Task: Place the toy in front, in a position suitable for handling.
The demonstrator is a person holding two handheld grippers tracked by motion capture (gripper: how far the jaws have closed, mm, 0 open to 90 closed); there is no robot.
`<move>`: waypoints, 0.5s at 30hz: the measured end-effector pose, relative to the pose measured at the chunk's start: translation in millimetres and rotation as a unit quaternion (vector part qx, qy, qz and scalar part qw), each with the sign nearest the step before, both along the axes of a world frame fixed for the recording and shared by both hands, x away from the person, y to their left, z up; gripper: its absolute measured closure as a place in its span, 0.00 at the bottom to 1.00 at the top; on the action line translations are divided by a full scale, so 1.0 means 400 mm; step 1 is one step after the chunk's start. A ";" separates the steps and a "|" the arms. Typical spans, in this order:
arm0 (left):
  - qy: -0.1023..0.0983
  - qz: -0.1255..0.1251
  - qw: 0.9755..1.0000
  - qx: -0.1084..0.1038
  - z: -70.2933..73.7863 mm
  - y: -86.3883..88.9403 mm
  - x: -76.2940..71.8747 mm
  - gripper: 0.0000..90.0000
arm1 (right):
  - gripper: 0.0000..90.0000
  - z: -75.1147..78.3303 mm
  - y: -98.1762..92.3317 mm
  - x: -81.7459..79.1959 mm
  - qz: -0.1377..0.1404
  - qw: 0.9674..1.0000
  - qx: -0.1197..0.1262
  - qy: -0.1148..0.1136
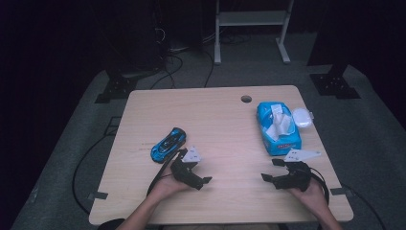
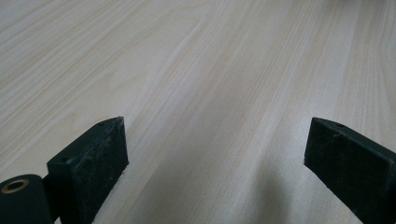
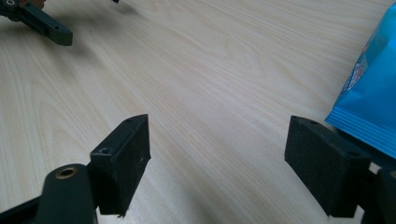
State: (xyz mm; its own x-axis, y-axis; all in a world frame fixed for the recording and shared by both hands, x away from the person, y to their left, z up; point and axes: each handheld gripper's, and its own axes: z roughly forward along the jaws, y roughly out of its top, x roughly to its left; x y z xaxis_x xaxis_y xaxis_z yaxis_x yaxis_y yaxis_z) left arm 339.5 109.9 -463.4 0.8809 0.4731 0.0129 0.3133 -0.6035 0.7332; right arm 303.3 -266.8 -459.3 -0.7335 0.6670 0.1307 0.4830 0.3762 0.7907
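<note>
The table (image 1: 225,124) is pale wood-grain laminate, smooth and matt. The toy car (image 1: 168,144) looks like glossy blue plastic. The wipes pack (image 1: 277,128) is shiny blue film. The gripper pads (image 3: 126,158) are black, matt, scuffed.

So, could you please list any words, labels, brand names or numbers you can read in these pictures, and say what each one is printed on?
None can be read.
Blue wipes pack: a white label on top and a red and white patch near its lower end, both too small and blurred in the high view.
The same pack in the right gripper view: a red and white print at its edge, blurred and cut off.
Blue toy car: no lettering shows.
</note>
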 end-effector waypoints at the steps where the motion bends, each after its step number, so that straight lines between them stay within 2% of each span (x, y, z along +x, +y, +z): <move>1: 0.002 0.002 1.000 0.006 0.003 0.000 0.003 0.06 | 0.24 0.000 0.000 0.002 0.001 1.000 0.000 0.000; 2: -0.006 0.003 1.000 0.016 0.008 0.000 0.005 0.06 | 0.24 -0.001 0.001 0.003 0.001 1.000 0.001 0.000; 3: -0.006 0.003 1.000 0.016 0.008 0.000 0.005 0.06 | 0.24 -0.001 0.001 0.003 0.001 1.000 0.001 0.000; 6: -0.024 0.013 1.000 0.014 0.027 0.009 0.011 0.06 | 0.24 -0.001 0.002 0.005 0.000 1.000 0.001 0.000; 9: -0.024 0.016 0.999 0.015 0.035 0.013 0.014 0.06 | 0.24 0.004 0.000 0.002 -0.004 1.000 0.006 -0.001; 10: -0.036 0.019 0.999 0.023 0.046 0.019 0.017 0.06 | 0.24 0.005 -0.001 0.002 -0.005 1.000 0.008 -0.004; 15: -0.047 0.033 0.998 0.013 0.080 0.040 0.031 0.06 | 0.24 0.012 -0.003 -0.001 -0.011 1.000 0.011 -0.005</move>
